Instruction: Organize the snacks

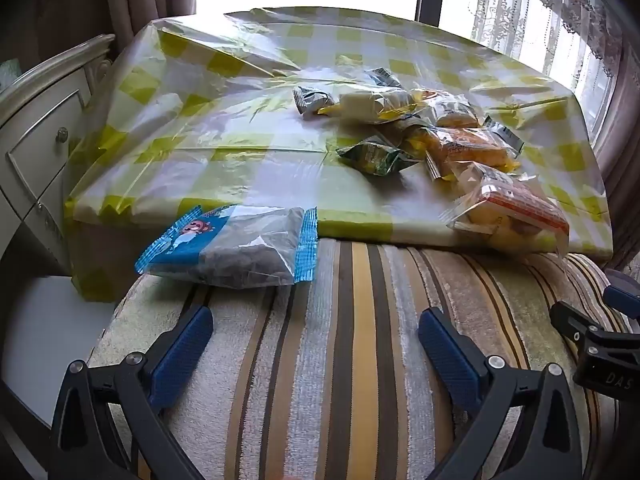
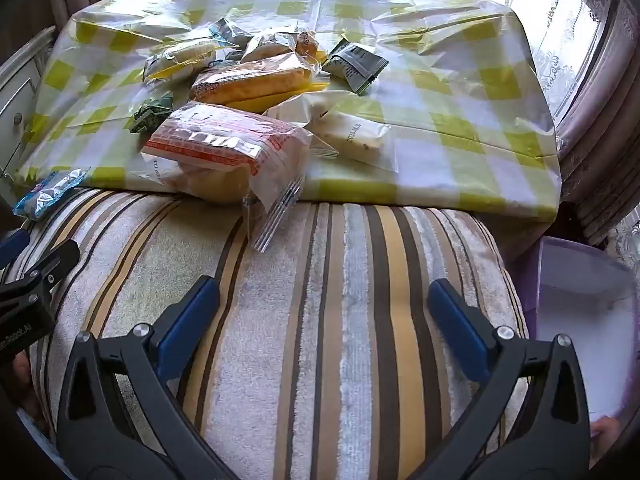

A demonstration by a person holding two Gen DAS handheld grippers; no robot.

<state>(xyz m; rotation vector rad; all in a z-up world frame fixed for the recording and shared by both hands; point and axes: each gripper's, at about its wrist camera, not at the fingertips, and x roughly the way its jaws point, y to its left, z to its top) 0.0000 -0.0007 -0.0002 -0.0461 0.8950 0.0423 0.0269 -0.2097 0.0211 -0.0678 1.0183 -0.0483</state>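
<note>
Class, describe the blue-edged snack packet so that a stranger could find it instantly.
Start at the green-and-white checked tablecloth. At its near left edge, overhanging the striped towel, lies the blue-edged clear snack packet. It alone lies apart from the heap and bears a cartoon.

Both cameras sit close above the striped cushion (image 1: 340, 340), tilted down toward the desk (image 1: 248, 160) and the window beyond. The left view looks from further left; both share the snack pile (image 2: 240, 92).

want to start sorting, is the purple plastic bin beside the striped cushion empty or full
Cannot tell fully: the purple plastic bin shows only a bare white interior, but its lower part is cut off.
</note>
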